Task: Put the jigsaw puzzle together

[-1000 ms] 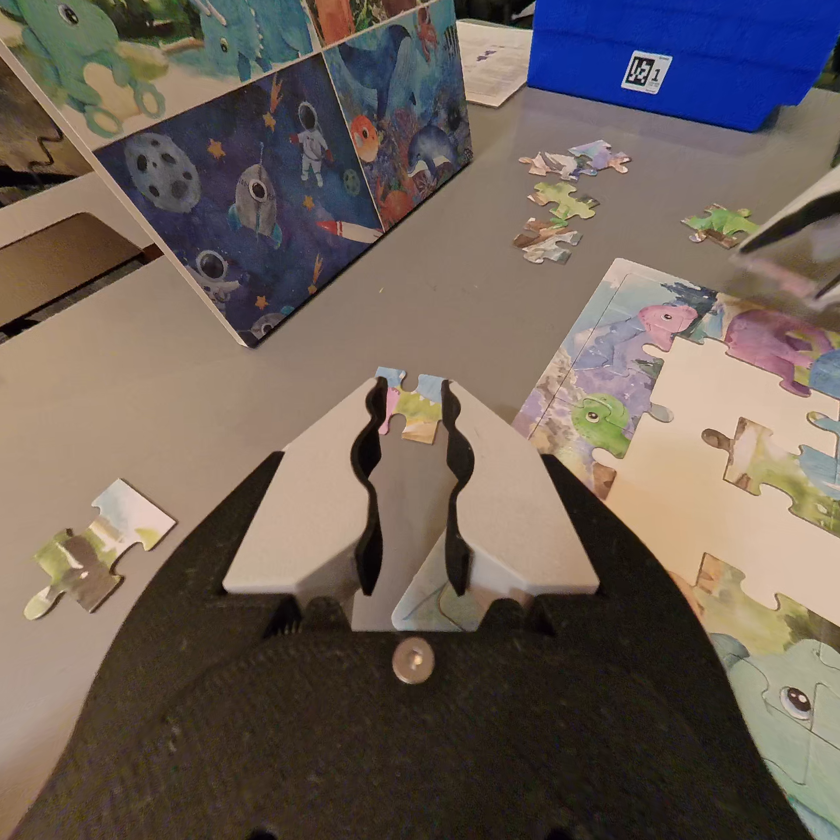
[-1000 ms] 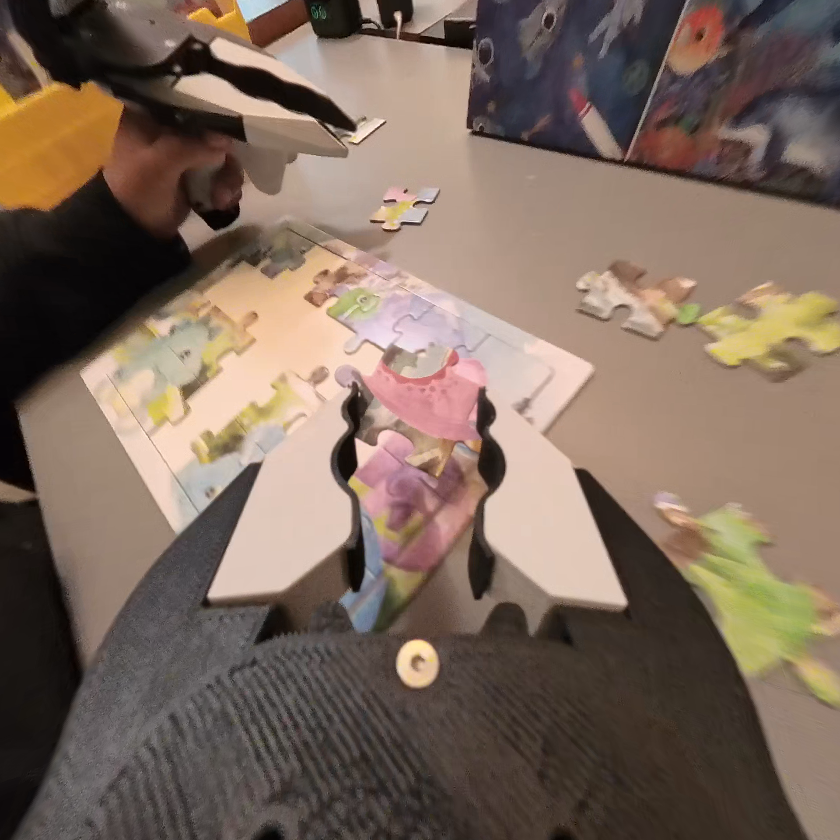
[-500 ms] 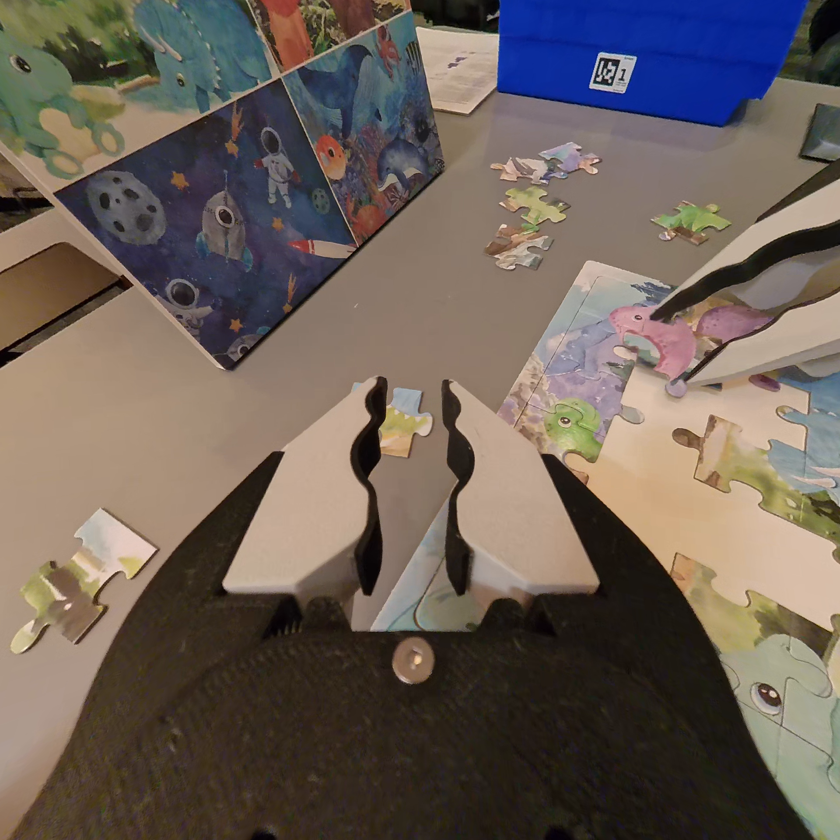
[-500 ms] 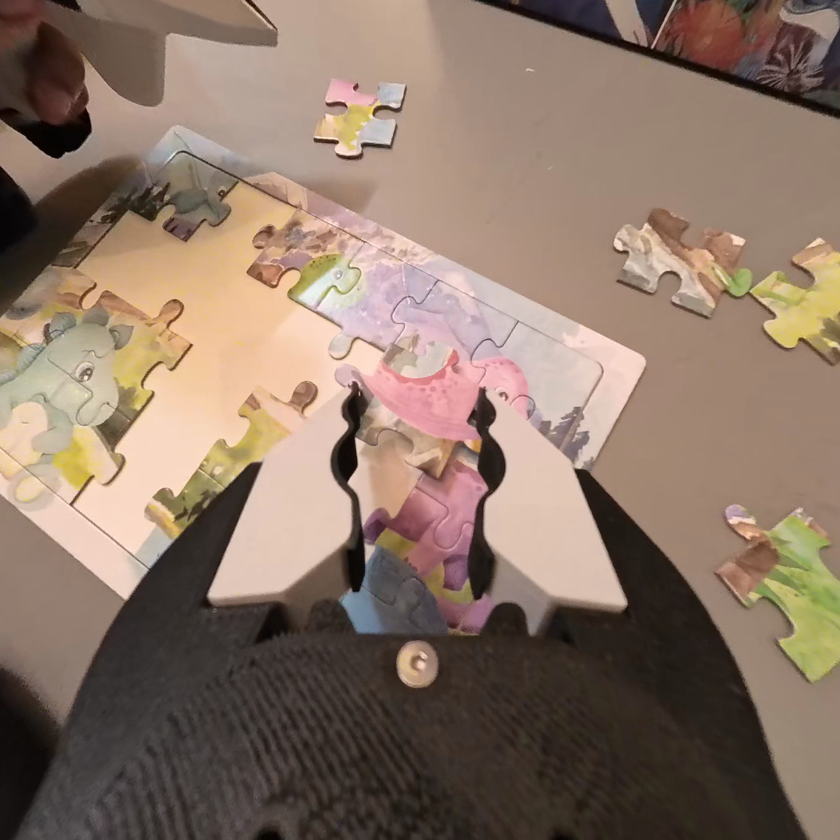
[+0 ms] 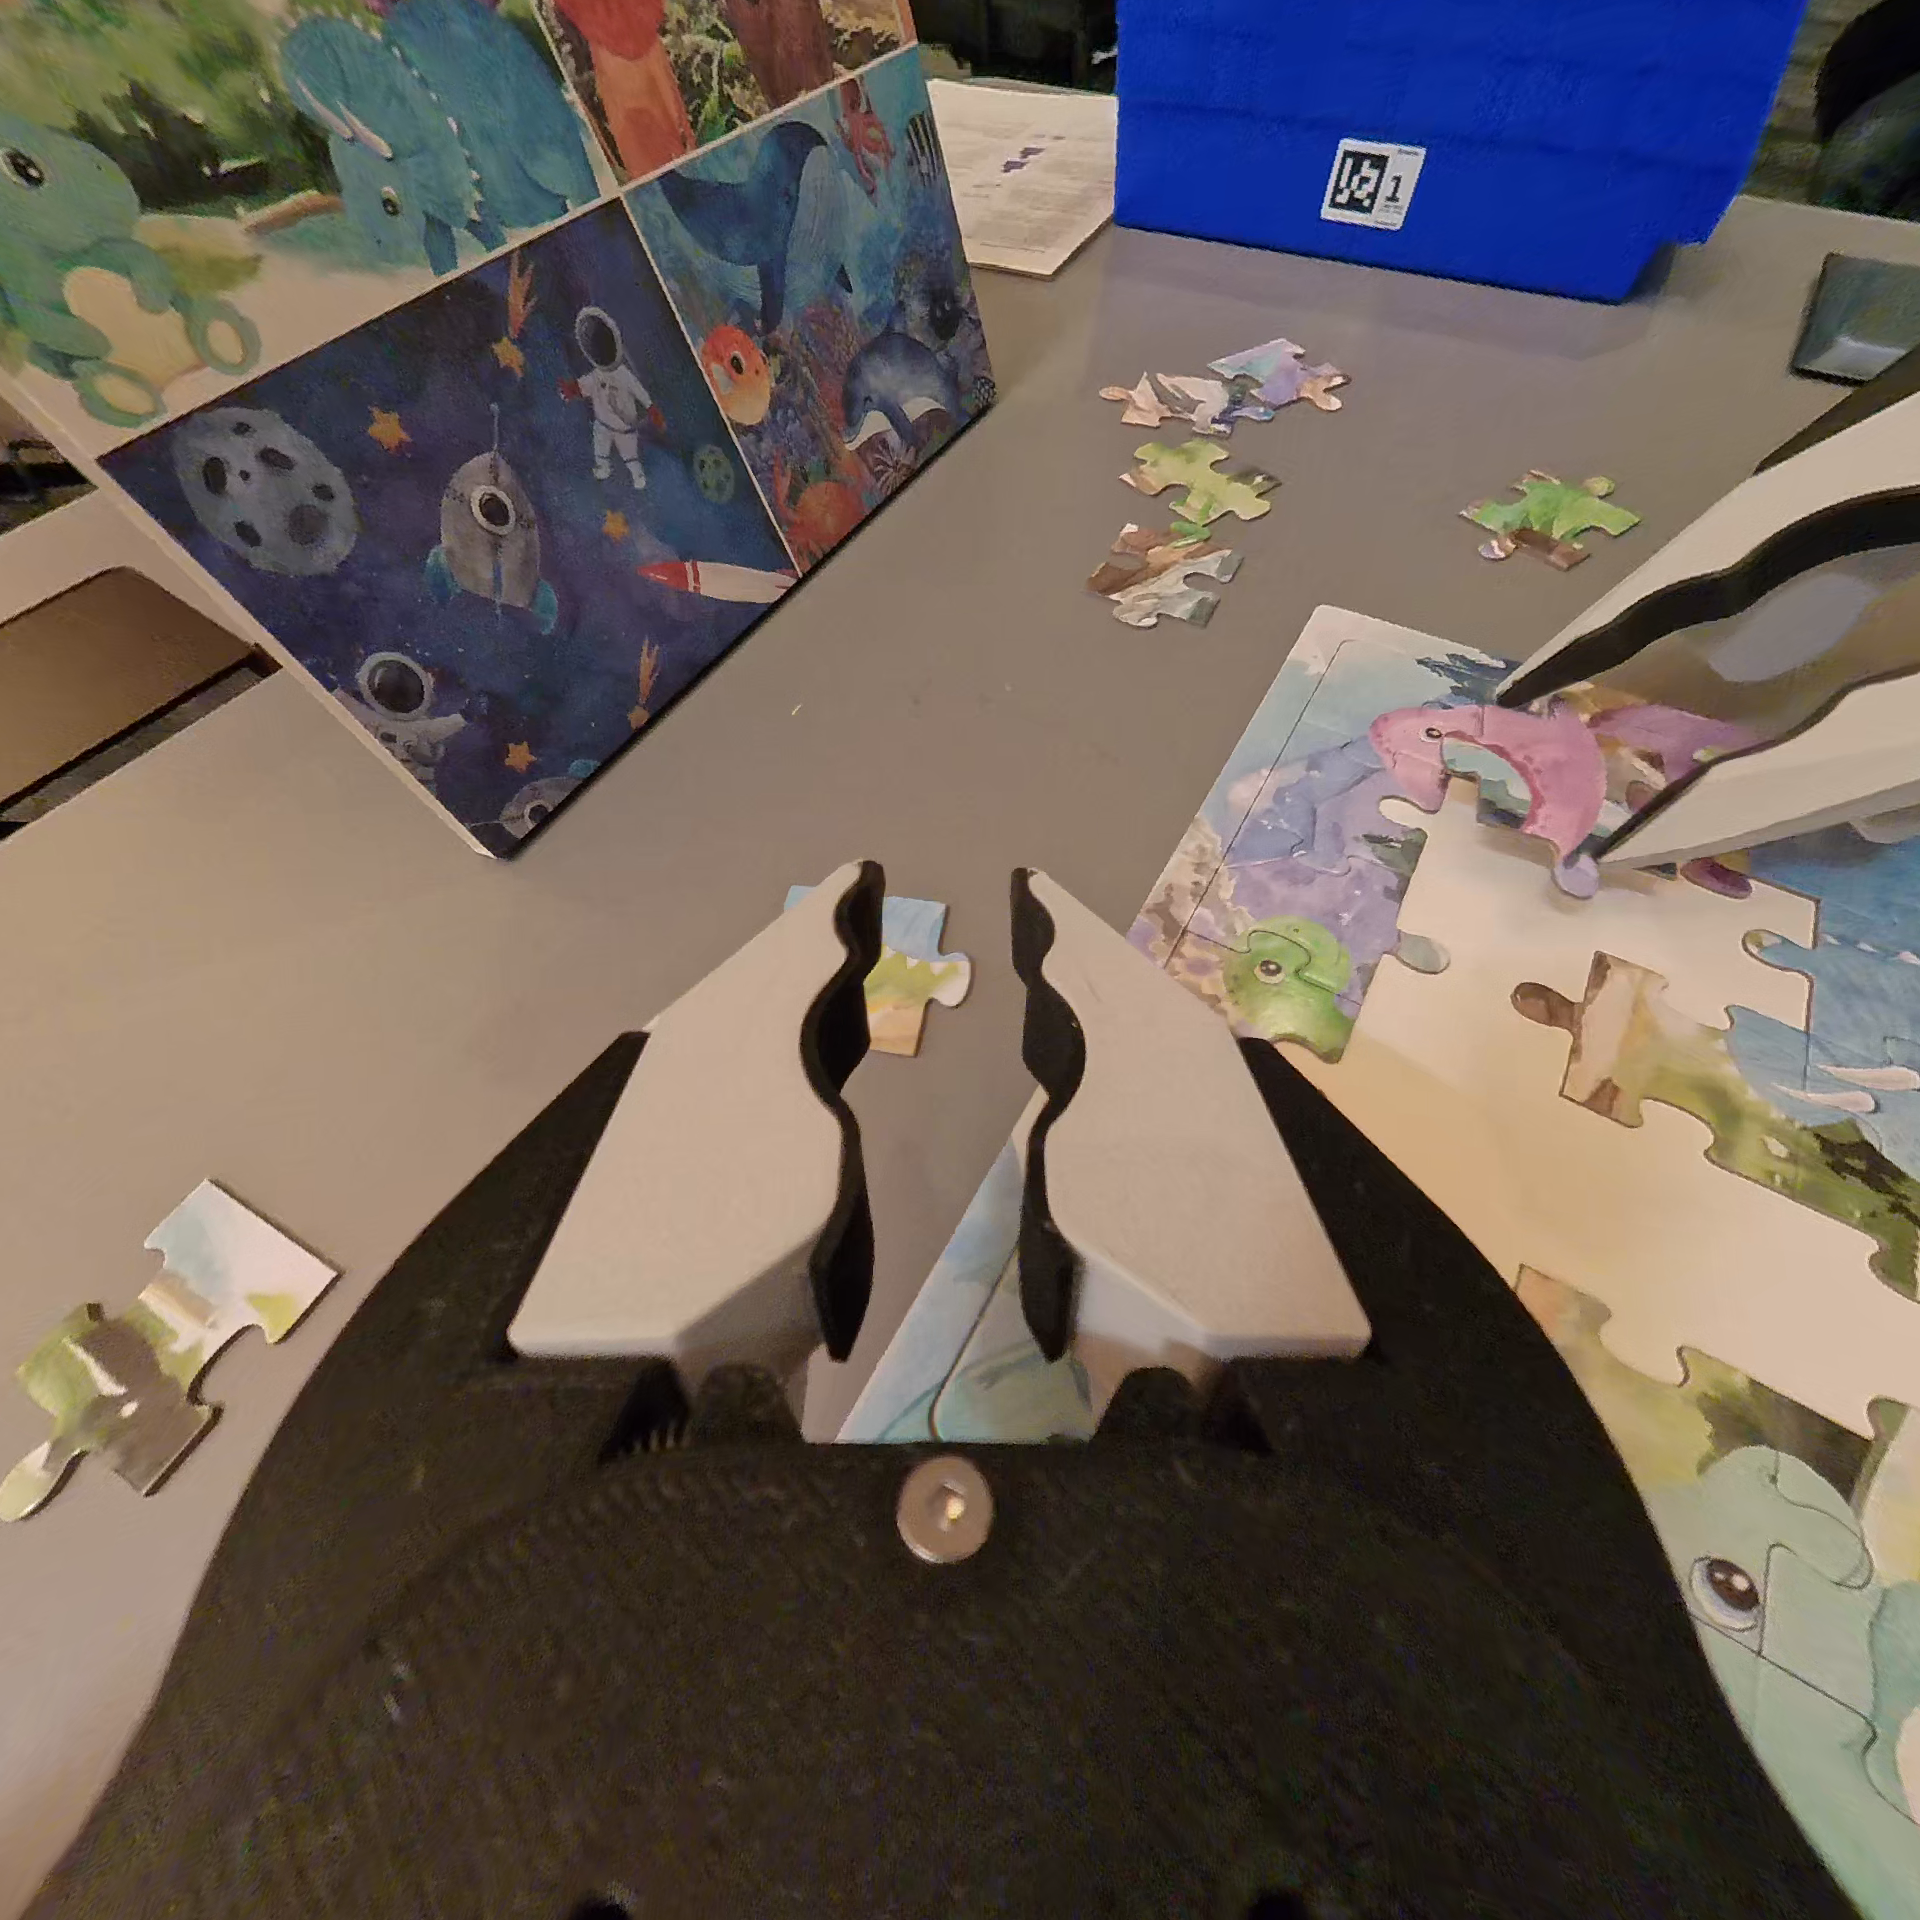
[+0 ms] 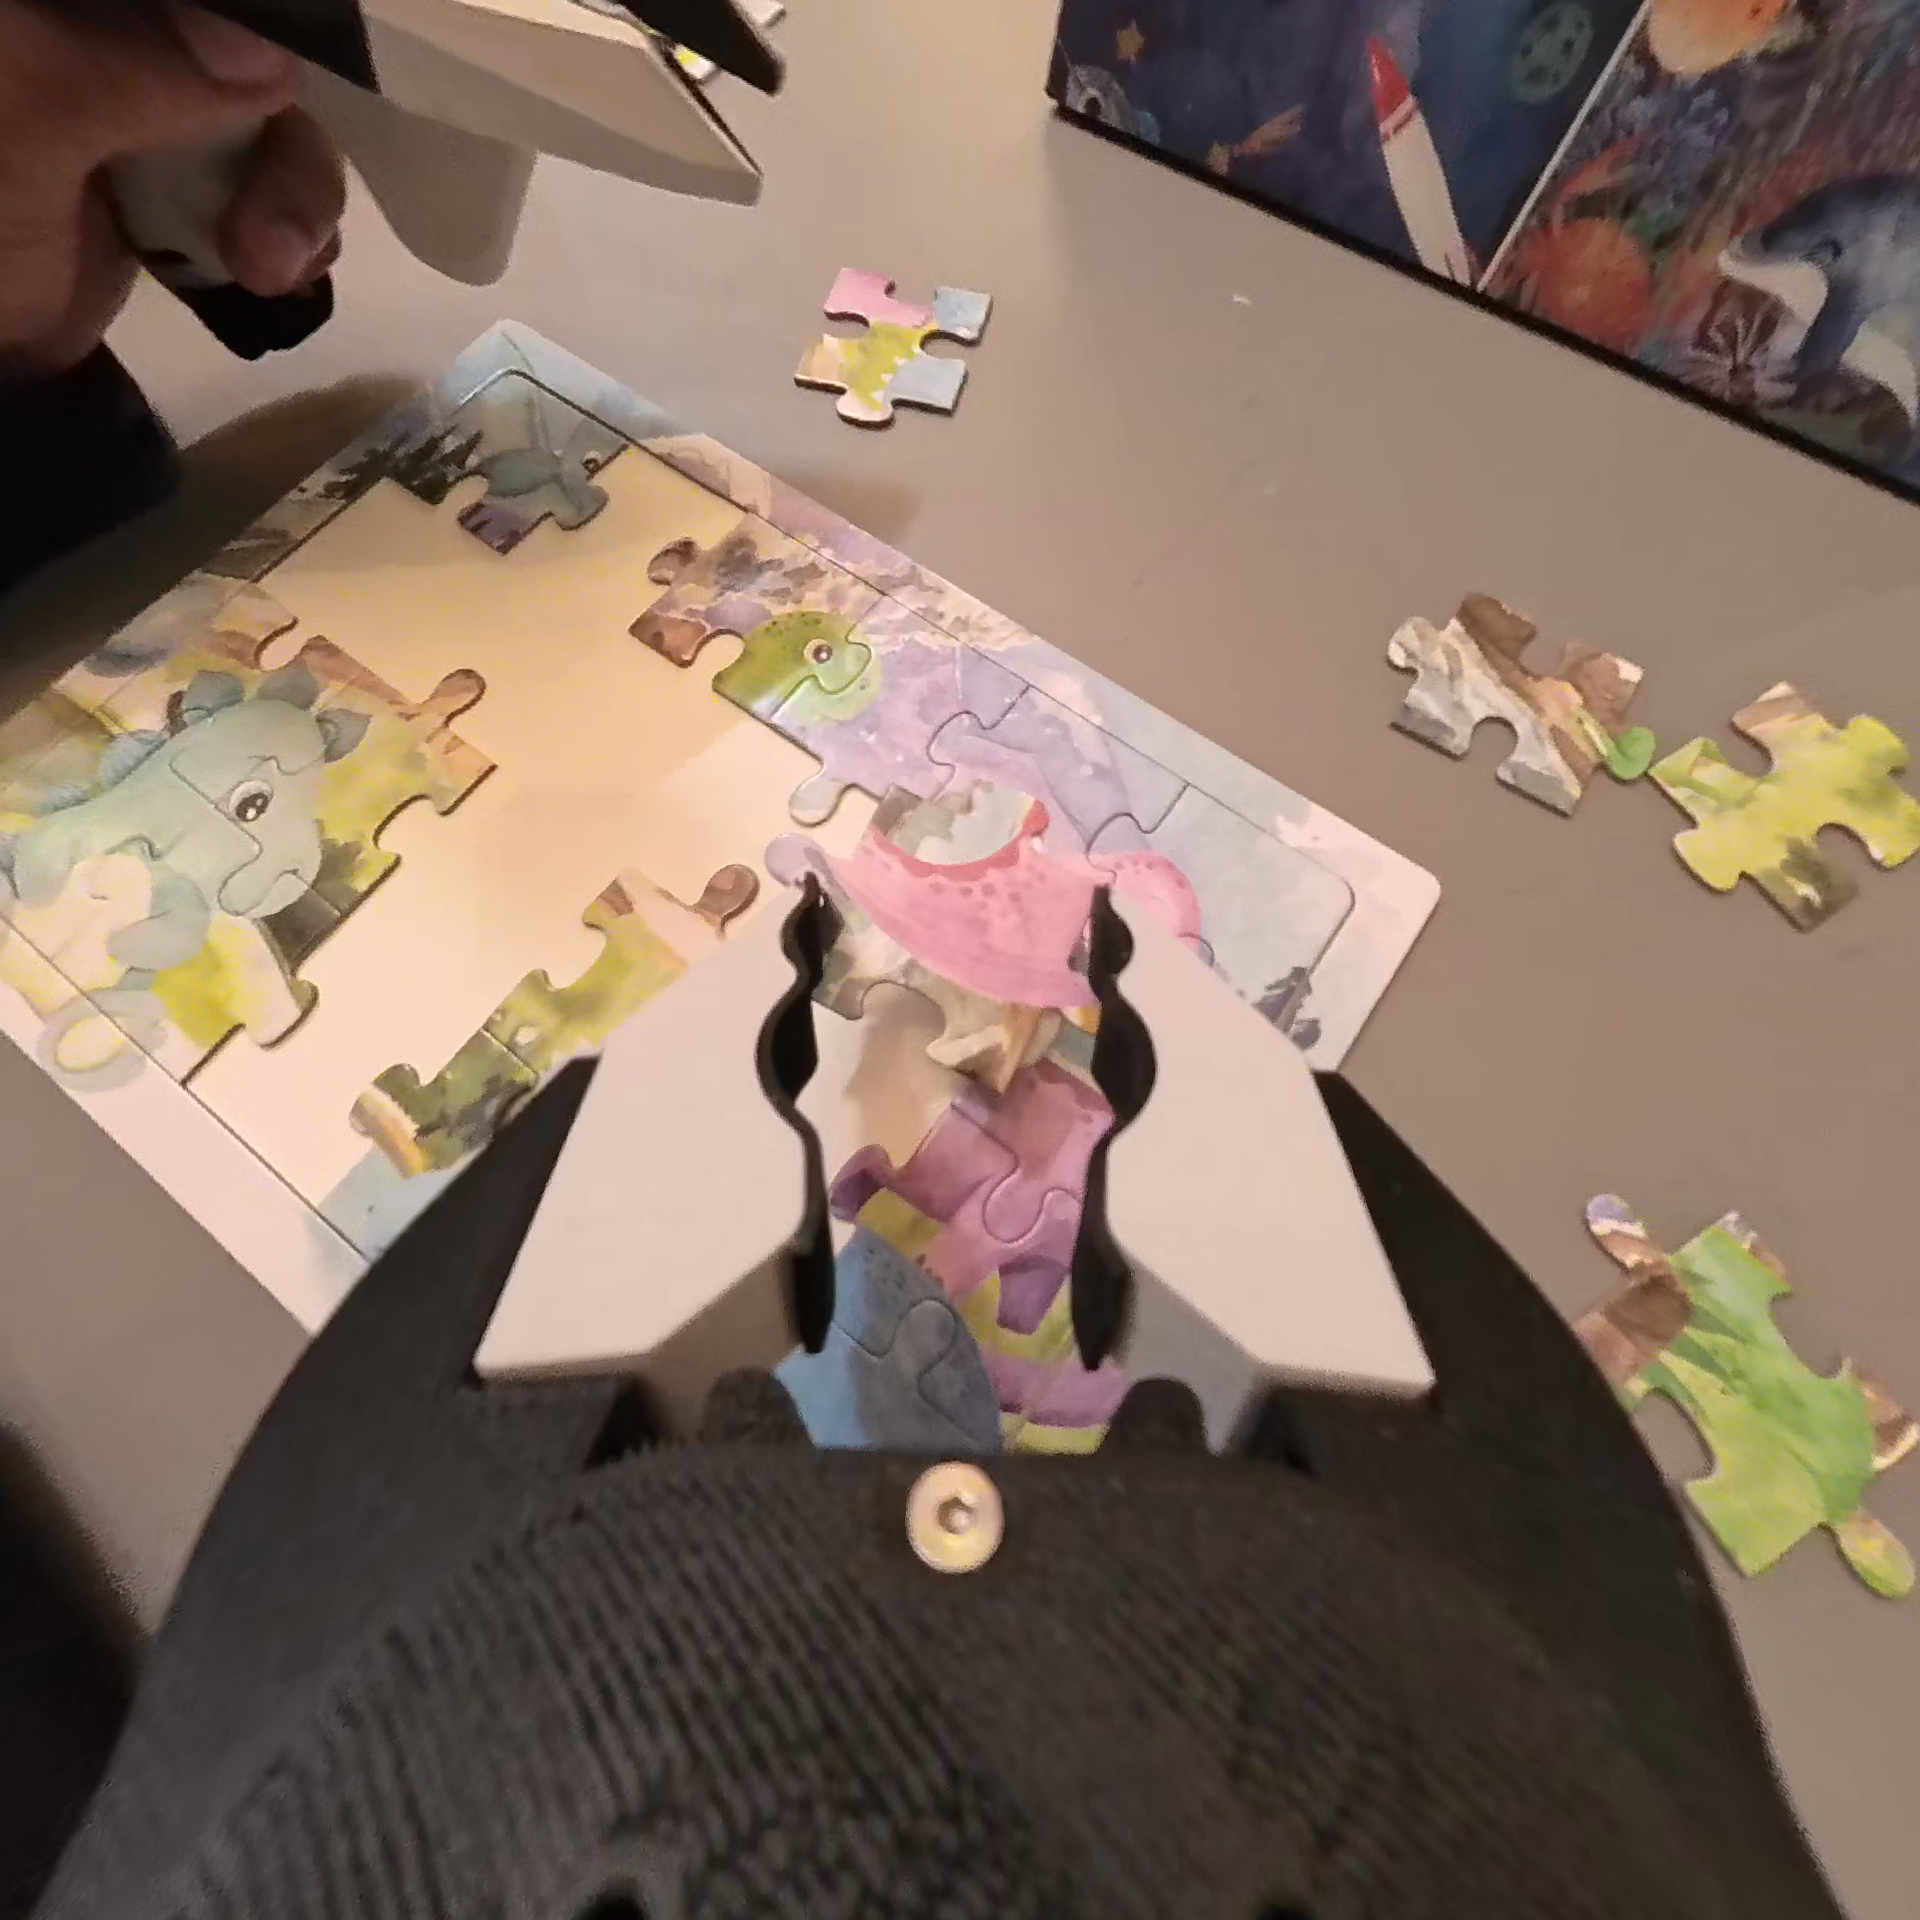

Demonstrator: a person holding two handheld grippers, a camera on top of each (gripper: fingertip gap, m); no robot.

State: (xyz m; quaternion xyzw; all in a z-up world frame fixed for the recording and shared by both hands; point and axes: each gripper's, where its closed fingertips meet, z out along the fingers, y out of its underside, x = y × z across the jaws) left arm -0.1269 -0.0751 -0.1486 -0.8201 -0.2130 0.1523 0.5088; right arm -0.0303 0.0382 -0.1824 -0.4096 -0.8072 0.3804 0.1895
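The puzzle tray [image 6: 582, 748] lies on the grey table, partly filled, with its pale middle bare; it also shows in the left wrist view [image 5: 1507, 1143]. My right gripper [image 6: 954, 899] is shut on a pink puzzle piece [image 6: 966, 914]. It holds the piece tilted over the tray's far corner, beside the purple pieces. From the left wrist view the piece [image 5: 1496, 769] has its low edge at the tray, in the right gripper [image 5: 1548, 774]. My left gripper [image 5: 943, 883] is open and empty, above a loose piece [image 5: 914, 971] on the table.
Loose pieces lie on the table: one at the left [image 5: 156, 1340], several beyond the tray [image 5: 1195, 478], and green ones [image 6: 1766, 1392]. A picture-covered puzzle box [image 5: 468, 499] stands at the back left. A blue bin [image 5: 1455, 104] and a paper sheet [image 5: 1023, 177] are behind. My hands' fingertips stand some 15 cm from each other.
My right gripper has come down onto the tray's corner with the pink piece, steadying from a blurred swing. My left gripper has shifted slightly and stays open.
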